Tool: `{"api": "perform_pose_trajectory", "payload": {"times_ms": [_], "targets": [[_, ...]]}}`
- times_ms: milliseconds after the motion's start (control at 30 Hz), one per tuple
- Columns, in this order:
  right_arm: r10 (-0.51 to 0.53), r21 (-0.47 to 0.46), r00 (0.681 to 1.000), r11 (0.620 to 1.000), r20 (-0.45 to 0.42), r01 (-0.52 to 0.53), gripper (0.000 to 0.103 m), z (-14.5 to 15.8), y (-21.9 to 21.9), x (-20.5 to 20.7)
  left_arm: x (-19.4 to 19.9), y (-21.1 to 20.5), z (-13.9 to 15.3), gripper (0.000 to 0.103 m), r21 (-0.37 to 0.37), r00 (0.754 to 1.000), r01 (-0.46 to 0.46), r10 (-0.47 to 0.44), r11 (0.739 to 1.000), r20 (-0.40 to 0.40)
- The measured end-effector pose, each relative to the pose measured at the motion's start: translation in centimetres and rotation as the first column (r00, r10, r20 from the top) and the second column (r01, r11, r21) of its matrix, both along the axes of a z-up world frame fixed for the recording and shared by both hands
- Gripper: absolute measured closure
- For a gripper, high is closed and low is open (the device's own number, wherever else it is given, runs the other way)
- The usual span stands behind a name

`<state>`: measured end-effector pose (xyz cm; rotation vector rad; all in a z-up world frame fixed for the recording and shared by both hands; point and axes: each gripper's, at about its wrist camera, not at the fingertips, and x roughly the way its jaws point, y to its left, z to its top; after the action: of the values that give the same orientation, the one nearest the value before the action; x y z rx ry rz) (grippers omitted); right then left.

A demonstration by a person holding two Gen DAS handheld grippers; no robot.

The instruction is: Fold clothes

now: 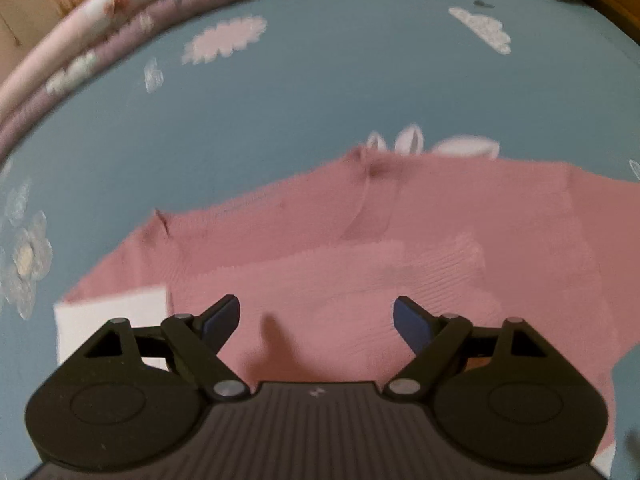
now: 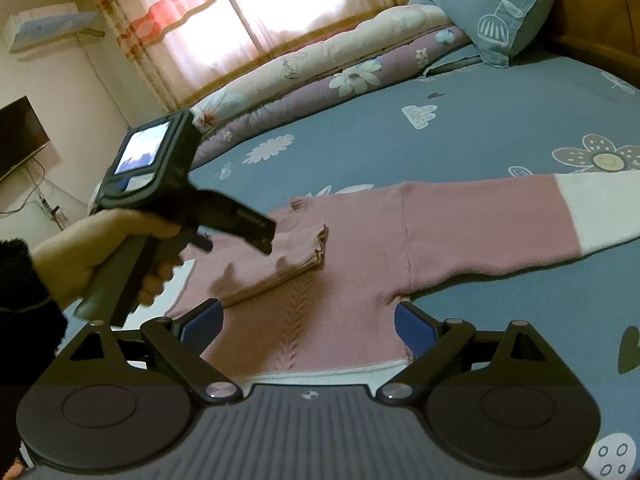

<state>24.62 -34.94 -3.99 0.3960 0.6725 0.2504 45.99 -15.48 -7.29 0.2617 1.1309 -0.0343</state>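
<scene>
A pink knit sweater [image 2: 352, 264] lies flat on the blue bedsheet [image 2: 480, 128]. One sleeve [image 2: 288, 256] is folded across its chest. The other sleeve stretches right and ends in a white cuff [image 2: 600, 208]. A white hem [image 2: 360, 372] runs along the near edge. My right gripper [image 2: 308, 312] is open just above that hem, holding nothing. A hand [image 2: 80, 256] holds my left gripper [image 2: 240, 240] over the folded sleeve. In the left wrist view the left gripper [image 1: 316, 306] is open over the sweater [image 1: 360, 220], with white trim [image 1: 112, 316] at its left.
A rolled floral quilt [image 2: 320, 76] lies along the far side of the bed, and a blue pillow [image 2: 500, 12] sits at the far right. Curtains [image 2: 240, 12], a wall air conditioner [image 2: 52, 28] and a wall television [image 2: 20, 136] are behind.
</scene>
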Motion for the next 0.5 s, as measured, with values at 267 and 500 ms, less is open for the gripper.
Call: {"api": "perform_pose_trajectory", "payload": {"times_ms": [267,500], "targets": [[0.002,-0.014,1.0,1.0,-0.016,-0.002,0.008,-0.3,0.5,0.3,-1.5,0.2,0.8,0.019,-0.145,0.997,0.072,-0.076,0.987,-0.023],[0.014,-0.015,1.0,1.0,-0.025,-0.015,0.007,-0.4,0.9,0.4,-2.4,7.7,4.3,0.017,-0.195,0.999,-0.012,0.018,0.981,0.03]]}}
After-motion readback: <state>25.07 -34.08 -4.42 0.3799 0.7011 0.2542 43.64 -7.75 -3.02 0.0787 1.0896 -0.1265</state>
